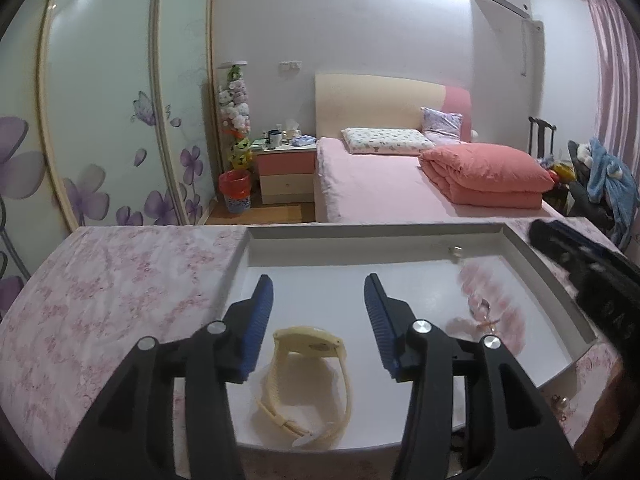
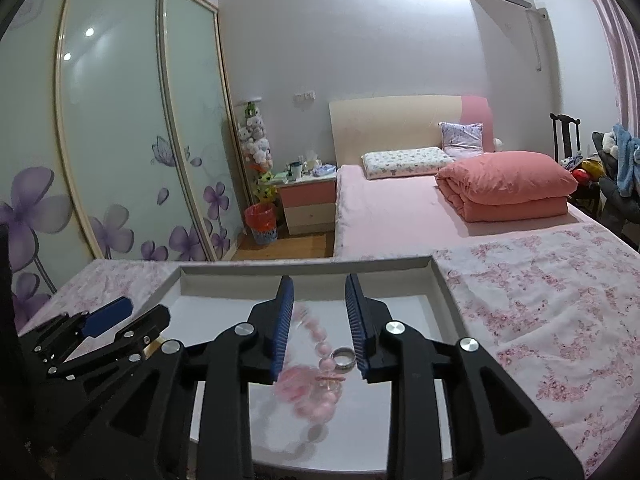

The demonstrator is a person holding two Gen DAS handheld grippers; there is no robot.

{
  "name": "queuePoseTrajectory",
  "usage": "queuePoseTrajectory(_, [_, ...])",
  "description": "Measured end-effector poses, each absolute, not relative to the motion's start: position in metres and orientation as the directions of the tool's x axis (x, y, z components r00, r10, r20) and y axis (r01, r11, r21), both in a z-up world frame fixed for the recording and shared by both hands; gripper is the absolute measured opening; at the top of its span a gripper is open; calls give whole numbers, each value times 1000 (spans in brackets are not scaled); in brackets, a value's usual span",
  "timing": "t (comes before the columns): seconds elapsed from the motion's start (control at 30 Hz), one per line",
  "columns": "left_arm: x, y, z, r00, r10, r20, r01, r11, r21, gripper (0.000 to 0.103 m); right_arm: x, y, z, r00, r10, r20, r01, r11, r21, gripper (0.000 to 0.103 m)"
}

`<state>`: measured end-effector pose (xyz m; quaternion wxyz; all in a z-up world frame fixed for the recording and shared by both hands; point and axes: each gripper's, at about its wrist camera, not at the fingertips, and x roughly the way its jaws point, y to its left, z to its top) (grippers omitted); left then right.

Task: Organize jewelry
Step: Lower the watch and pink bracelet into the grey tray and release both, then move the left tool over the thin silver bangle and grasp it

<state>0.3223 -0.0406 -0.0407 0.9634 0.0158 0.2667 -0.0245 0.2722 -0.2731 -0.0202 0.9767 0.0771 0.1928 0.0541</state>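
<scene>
The left gripper point(image 1: 319, 292) hangs over a shallow white tray point(image 1: 440, 234), its blue pads point(image 1: 262, 300) spread apart with nothing pressed between them. A cream wristwatch point(image 1: 308, 376) lies on the tray floor below and between the pads, its strap curled into a loop and clear of both. In the right wrist view the right gripper point(image 2: 319, 292) stands with its pads point(image 2: 285, 312) parted over the same tray point(image 2: 442, 280). A pink bead bracelet point(image 2: 316, 376), blurred, is between them, and whether it touches the left-hand pad cannot be told. A silver ring point(image 2: 344, 359) sits just beside the right-hand pad, against the beads. From the left wrist the bracelet point(image 1: 488, 312) shows as a pink smear toward the tray's right side, with the right gripper's black body above it at the rim. A small metal piece point(image 1: 455, 251) lies near the tray's far wall. The tray rests on a cloth point(image 2: 552, 304) printed with pink flowers. Beyond it stands a bed point(image 2: 400, 208) with a pink sheet, a folded salmon duvet point(image 2: 508, 184) and two pillows. A bedside cabinet point(image 2: 310, 200) and a sliding wardrobe point(image 2: 112, 140) with purple flowers fill the left of the room.
</scene>
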Motion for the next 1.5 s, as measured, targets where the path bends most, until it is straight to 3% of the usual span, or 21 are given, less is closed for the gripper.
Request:
queuePoseTrajectory(0.5, [291,12,-18,870,6,-494,-19,1000,-20,48,234,-302,13,957,73,-279,-28,986,162,28])
queuePoseTrajectory(1.0, [216,22,-19,865,-53,-499,46,999,-26,51,161,-316,20,964,70,-256,-33,989,145,28])
queuePoseTrajectory(1.5, [158,5,-32,831,-164,-532,161,986,-52,53,112,-311,-9,944,101,-314,-56,987,148,28])
